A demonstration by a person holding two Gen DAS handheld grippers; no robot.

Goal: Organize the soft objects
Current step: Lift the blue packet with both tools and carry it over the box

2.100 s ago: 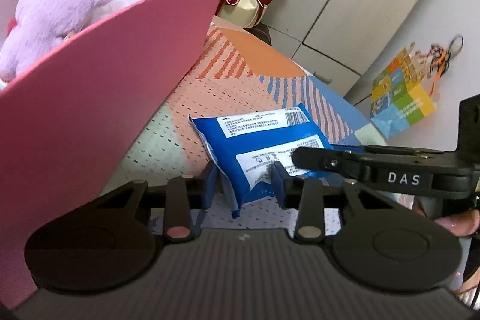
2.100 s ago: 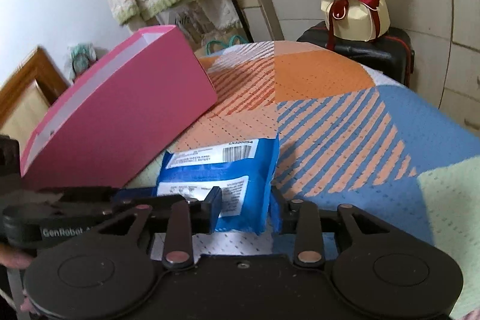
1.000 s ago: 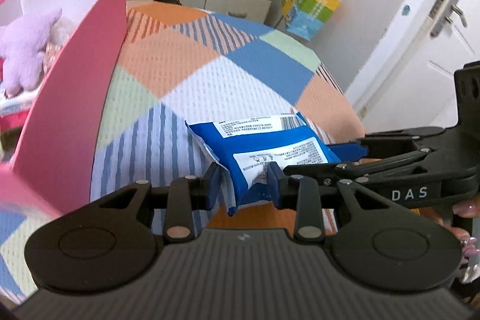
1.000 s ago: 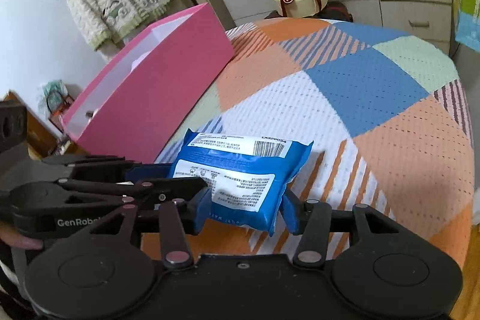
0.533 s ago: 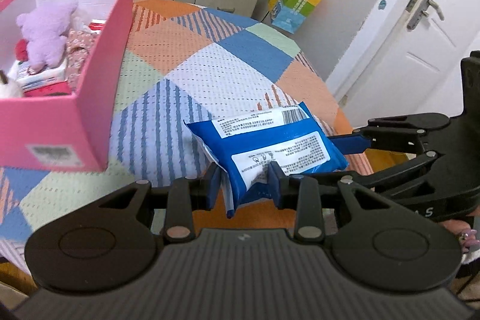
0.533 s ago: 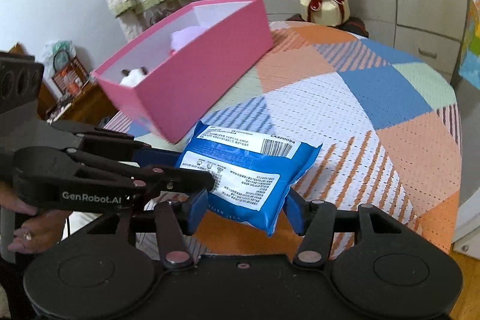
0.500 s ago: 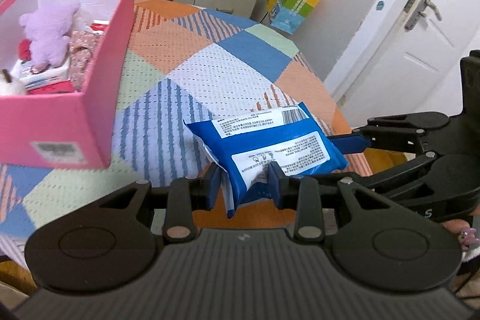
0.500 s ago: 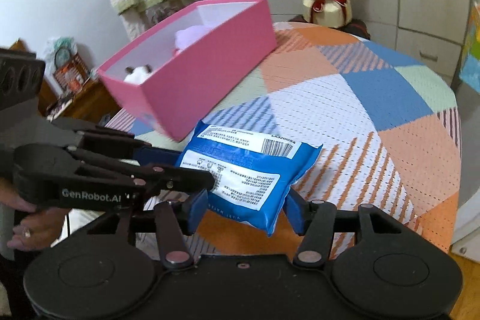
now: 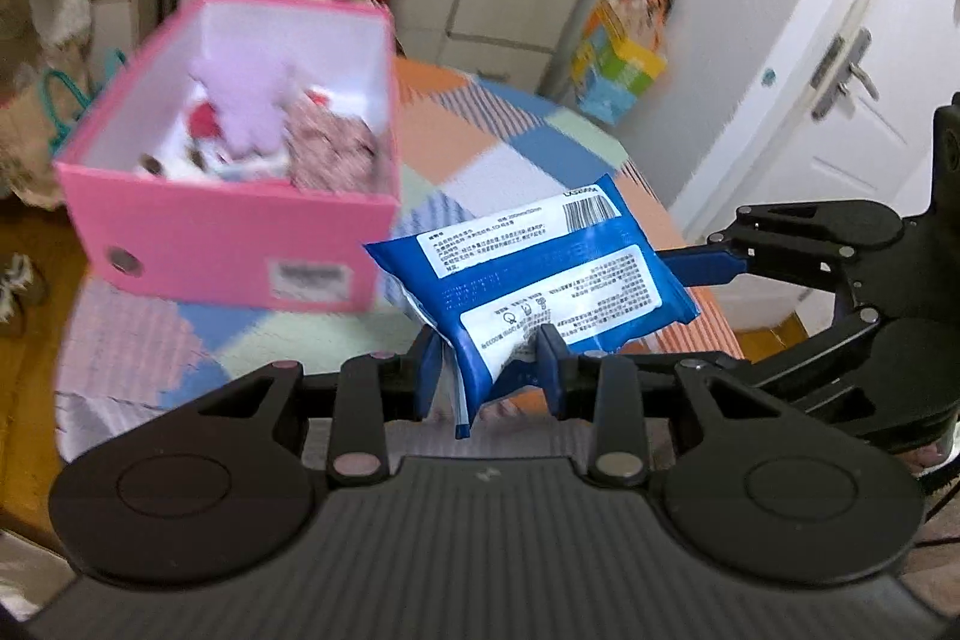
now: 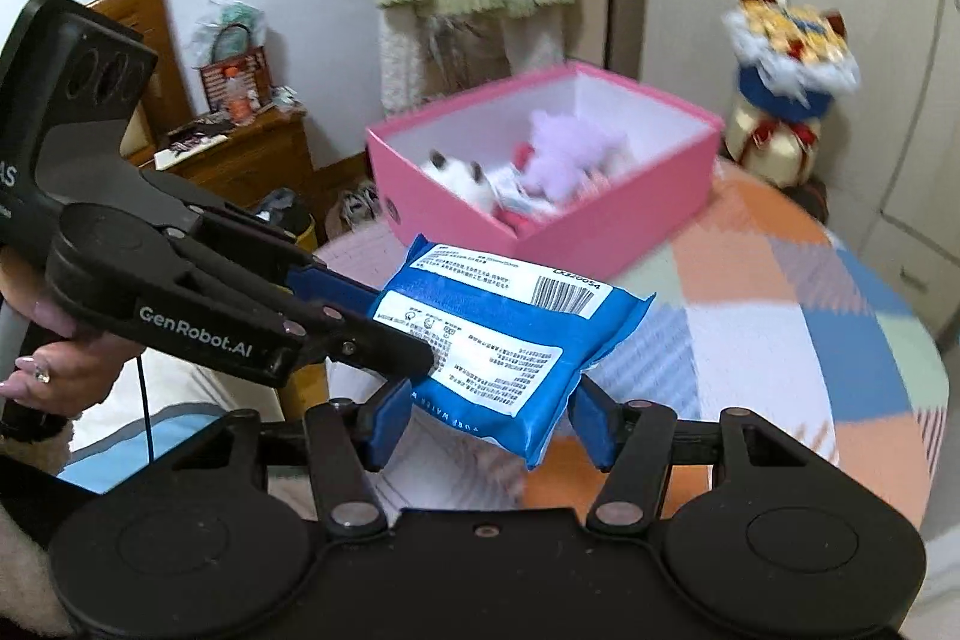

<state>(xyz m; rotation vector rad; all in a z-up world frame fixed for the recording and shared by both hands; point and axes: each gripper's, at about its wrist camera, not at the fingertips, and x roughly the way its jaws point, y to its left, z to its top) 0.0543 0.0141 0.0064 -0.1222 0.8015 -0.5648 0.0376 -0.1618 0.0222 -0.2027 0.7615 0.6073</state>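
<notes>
My left gripper (image 9: 489, 364) and right gripper (image 10: 492, 415) both clamp the blue wet-wipes pack (image 9: 534, 274), holding it in the air above the patchwork tablecloth (image 10: 840, 340). The pink box (image 10: 600, 226) of plush toys (image 10: 570, 148) sits farther back.

pink box (image 9: 228, 244): motion-blurred | contents (image 9: 270, 142): indistinct | bouquet (image 10: 786, 40): blurred
</notes>
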